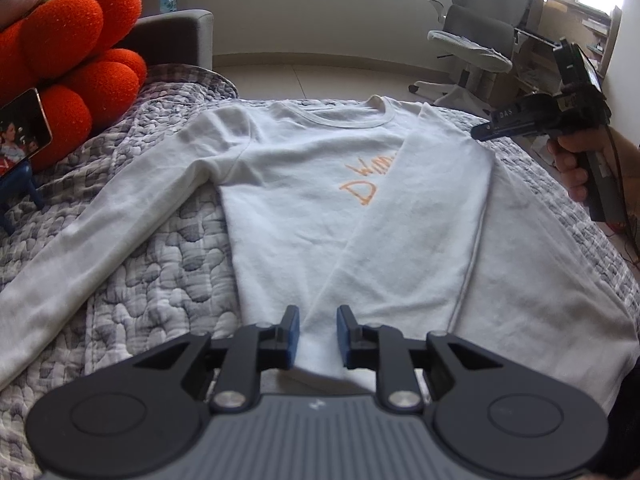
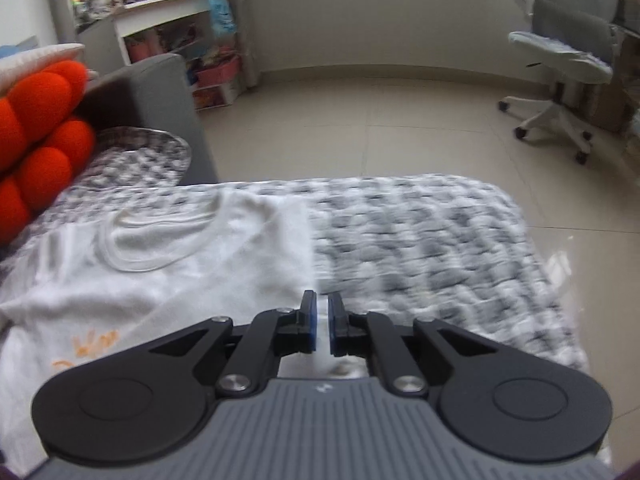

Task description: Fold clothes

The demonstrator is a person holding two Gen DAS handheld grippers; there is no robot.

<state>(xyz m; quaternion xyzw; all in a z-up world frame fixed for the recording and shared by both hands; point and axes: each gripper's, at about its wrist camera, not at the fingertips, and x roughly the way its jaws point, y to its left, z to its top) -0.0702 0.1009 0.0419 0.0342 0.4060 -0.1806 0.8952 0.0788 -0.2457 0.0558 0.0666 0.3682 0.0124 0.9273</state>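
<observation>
A white long-sleeved sweatshirt (image 1: 300, 208) with orange lettering (image 1: 364, 184) lies face up on the quilted grey cover (image 1: 160, 280). Its right side is folded inward, and that sleeve (image 1: 400, 220) runs diagonally down across the chest. The other sleeve (image 1: 100, 232) stretches out flat to the left. My left gripper (image 1: 318, 316) hovers at the folded sleeve's end, open by a small gap with the cloth below it. My right gripper (image 1: 480, 134), held by a hand (image 1: 572, 168), is over the folded shoulder. In its own blurred view the right gripper (image 2: 323, 300) shows a thin slit between the pads at the sweatshirt's (image 2: 180, 288) folded edge.
Orange plush cushions (image 1: 72, 60) and a phone on a blue stand (image 1: 24, 128) sit at the left. A grey upholstered arm (image 1: 176, 36) stands behind them. Past the cover's far edge is tiled floor with an office chair (image 1: 476, 40) at the right and a white shelf (image 2: 172, 20).
</observation>
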